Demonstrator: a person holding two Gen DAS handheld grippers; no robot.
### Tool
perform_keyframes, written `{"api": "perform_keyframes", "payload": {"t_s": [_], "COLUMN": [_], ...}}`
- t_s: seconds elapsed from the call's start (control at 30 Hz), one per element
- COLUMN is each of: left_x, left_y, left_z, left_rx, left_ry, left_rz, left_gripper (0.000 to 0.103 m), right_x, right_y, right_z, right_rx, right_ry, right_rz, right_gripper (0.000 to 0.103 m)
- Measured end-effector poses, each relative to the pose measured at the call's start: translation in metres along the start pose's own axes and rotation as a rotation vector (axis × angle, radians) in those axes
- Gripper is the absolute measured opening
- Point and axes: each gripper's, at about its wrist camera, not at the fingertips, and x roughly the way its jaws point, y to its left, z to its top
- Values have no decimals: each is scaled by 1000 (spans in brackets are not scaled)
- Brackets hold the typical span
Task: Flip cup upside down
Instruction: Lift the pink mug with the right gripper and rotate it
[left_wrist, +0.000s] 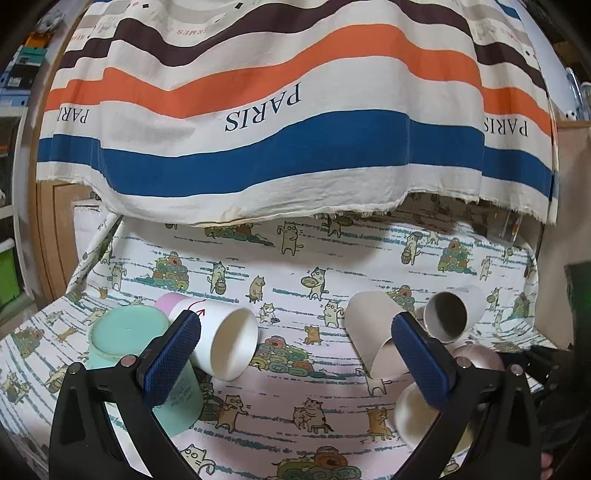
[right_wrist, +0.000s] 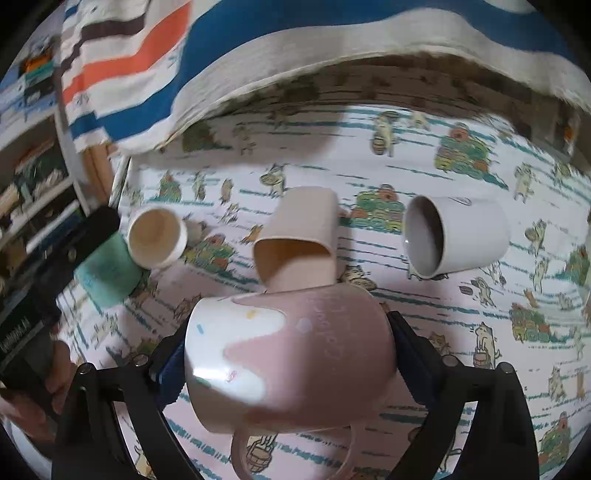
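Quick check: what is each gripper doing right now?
Left gripper: open, holding nothing.
Right gripper: shut on the pink mug.

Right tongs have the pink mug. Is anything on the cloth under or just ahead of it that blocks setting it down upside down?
Possibly. The beige cup lies on its side right beyond the pink mug held in the right tongs. The grey cup lies farther right. The cat-print cloth nearer the camera looks bare.

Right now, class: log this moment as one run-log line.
right hand-held gripper: shut on pink mug, tilted | left hand-held gripper: open, empty | mint cup: already inverted
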Motion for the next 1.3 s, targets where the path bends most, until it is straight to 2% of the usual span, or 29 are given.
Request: {"api": "perform_keyframes", "payload": {"t_s": [0.07,0.13,0.3,0.47,0.6,0.67,0.77,0.87,0.97,1.07,1.1,1.13,1.23,1.3], "left_x": [-1,-1,-1,-1,0,-2,-6,-16,-19,-20,-22,-23,-32,-38], "left_y": [-1,-2,-5,-7,-14,-18,-22,-27,-37,-44,-46,-46,-53,-60], "left_z": [0,0,-1,-1,-2,-1,-1,-3,-9,-19,-23,-25,-33,-36], "left_rx": [4,8,21,26,46,57,58,55,117,147,139,130,127,143], "left_ry": [-3,-3,0,4,24,30,80,143,235,316,337,345,365,373], "left_rz": [1,-3,-5,-40,-114,-160,-227,-200,-155,-149,-162,-181,-221,-250], "left_gripper": [103,103,103,103,103,103,103,103,103,103,103,100,83,79], "right_x": [-1,-5,-17,-38,-63,-71,-81,-86,-86,-80,-75,-71,-57,-50], "right_y": [6,7,-2,-16,-29,-34,-41,-45,-44,-45,-47,-47,-45,-45], "right_z": [-2,-5,-10,-17,-19,-16,-13,-13,-10,-7,-5,-3,0,2], "right_rx": [-38,-51,-25,18,54,60,57,62,25,46,66,74,65,66], "right_ry": [6,12,46,12,-79,-109,-133,-119,-112,-115,-105,-98,-83,-75], "right_rz": [-6,27,115,166,129,81,0,-6,-33,-34,-18,-6,9,8], "right_gripper": [96,101,102,102,102,102,95,89,80,70,64,56,41,36]}}
